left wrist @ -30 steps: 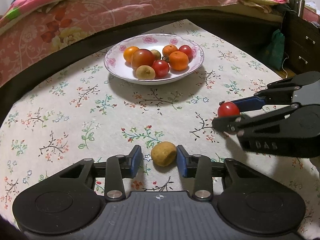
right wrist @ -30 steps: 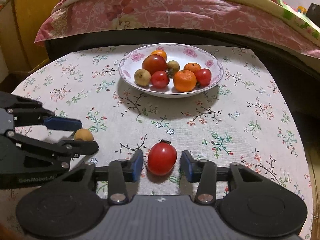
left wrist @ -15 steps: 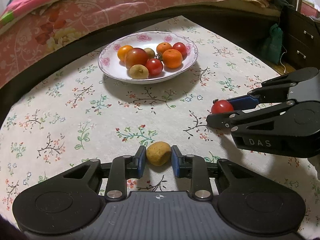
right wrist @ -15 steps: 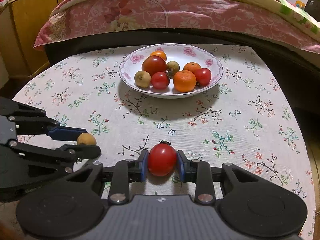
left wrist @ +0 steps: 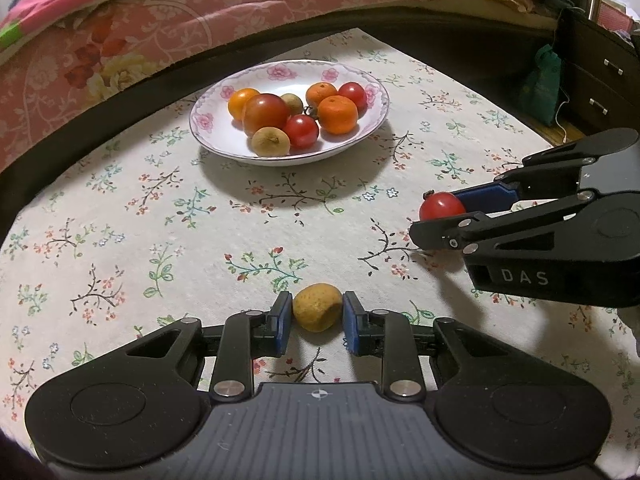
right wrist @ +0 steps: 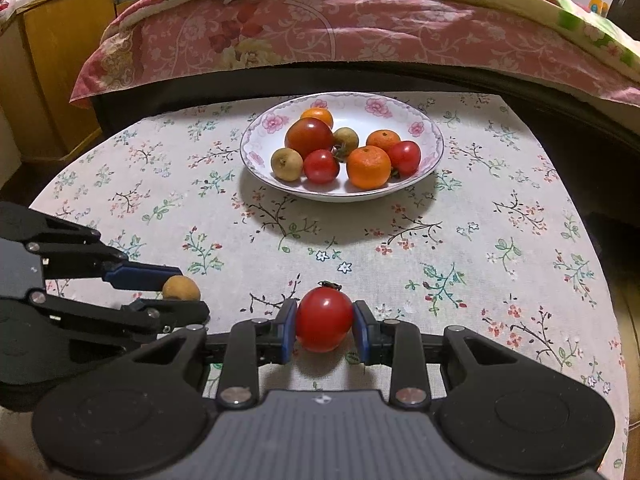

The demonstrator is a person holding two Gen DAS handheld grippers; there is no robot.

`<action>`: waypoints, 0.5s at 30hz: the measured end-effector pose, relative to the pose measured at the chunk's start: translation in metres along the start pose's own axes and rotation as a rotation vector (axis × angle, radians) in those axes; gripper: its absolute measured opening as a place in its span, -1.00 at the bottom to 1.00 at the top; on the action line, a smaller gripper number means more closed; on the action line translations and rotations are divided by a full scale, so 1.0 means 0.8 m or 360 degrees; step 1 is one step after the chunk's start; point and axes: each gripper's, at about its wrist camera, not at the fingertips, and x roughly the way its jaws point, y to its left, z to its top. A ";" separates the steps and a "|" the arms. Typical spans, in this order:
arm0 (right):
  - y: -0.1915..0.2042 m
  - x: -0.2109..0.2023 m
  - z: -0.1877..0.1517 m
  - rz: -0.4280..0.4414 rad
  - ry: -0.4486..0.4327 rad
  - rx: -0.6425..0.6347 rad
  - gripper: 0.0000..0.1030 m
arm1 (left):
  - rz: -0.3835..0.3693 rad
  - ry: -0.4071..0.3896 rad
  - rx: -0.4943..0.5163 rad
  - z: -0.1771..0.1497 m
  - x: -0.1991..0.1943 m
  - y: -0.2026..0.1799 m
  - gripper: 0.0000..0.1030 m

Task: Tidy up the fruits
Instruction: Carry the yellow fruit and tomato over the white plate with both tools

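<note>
Floral cloth covers the worktop [left wrist: 120, 240] below a bed; from the left wrist, the left gripper [left wrist: 314, 316] clamps a small brown fruit [left wrist: 317, 307] low over the cloth, well short of the bowl [left wrist: 372, 128]; being small and rounded, it could squirt out and roll away; from the right wrist, the right gripper [right wrist: 325, 322] pinches a red tomato [right wrist: 324, 319]; too hard a squeeze may split it, and the crowded bowl could spill fruit.
</note>
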 end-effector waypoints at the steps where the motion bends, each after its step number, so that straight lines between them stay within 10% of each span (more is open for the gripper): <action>1: 0.000 -0.001 0.000 0.0002 -0.0002 0.0003 -0.44 | 0.0002 -0.0002 0.0000 0.000 -0.001 0.001 -0.34; 15: -0.004 -0.005 0.006 0.0033 -0.0024 0.0043 -0.44 | 0.0006 -0.0027 -0.0073 0.008 -0.005 0.016 -0.34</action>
